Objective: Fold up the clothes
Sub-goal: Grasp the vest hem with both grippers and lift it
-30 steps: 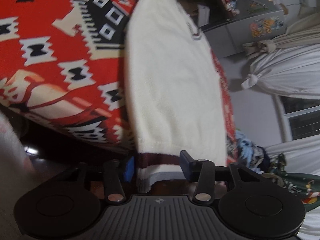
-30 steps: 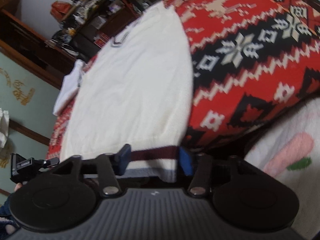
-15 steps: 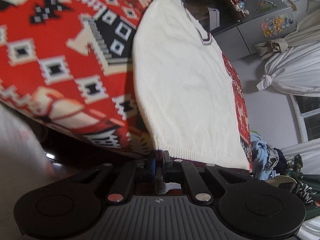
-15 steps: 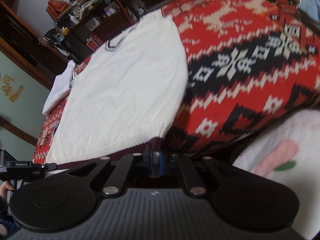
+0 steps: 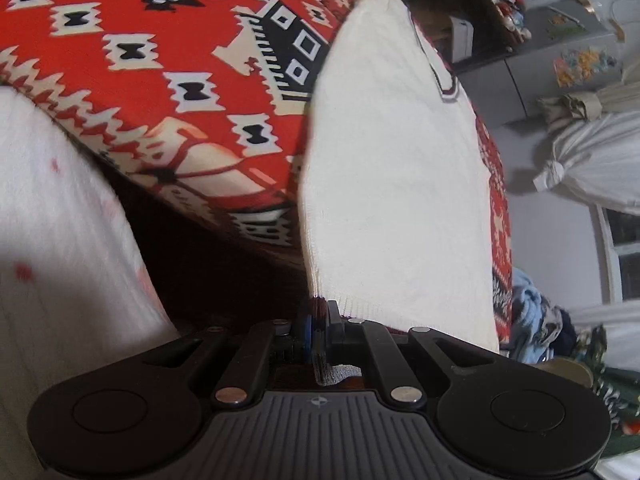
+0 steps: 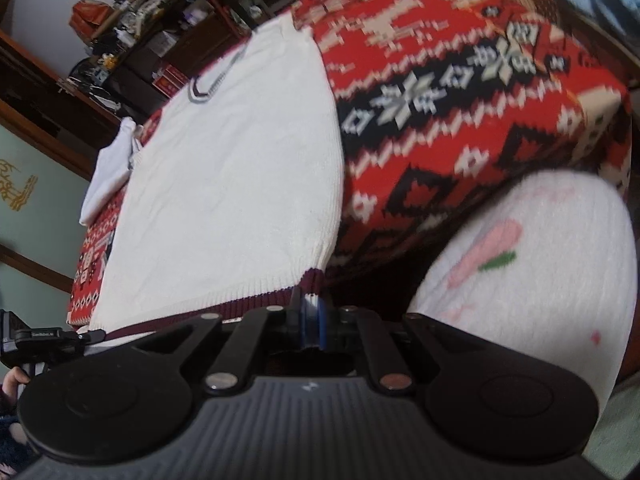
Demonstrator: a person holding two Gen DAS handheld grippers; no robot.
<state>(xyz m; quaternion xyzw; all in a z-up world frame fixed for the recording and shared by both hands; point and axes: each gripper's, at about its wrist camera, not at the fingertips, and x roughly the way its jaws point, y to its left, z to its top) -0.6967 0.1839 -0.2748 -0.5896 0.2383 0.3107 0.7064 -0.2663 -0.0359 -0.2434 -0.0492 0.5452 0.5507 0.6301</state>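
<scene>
Left wrist view shows the left gripper (image 5: 318, 326) clamped narrow on the maroon hem (image 5: 318, 308) at one bottom corner of the white sweater (image 5: 392, 168); a second ago its jaws stood wide on either side of that hem, so the pinch is new. Right wrist view tells the same of the right gripper (image 6: 310, 320): wide a second ago, now pressed together on the sweater's other hem corner (image 6: 314, 280). From the hem outward, the sweater lies flat and face up on the red patterned blanket (image 5: 168, 64) covering the bed, its V-neck collar (image 6: 200, 94) at the far end from the hem, the sleeves apparently tucked out of sight. A white fleece-clad leg (image 6: 532, 264) shows beside the hem's right corner. With both corners held, my judgement is that the hem is ready to be lifted and carried toward the collar.
</scene>
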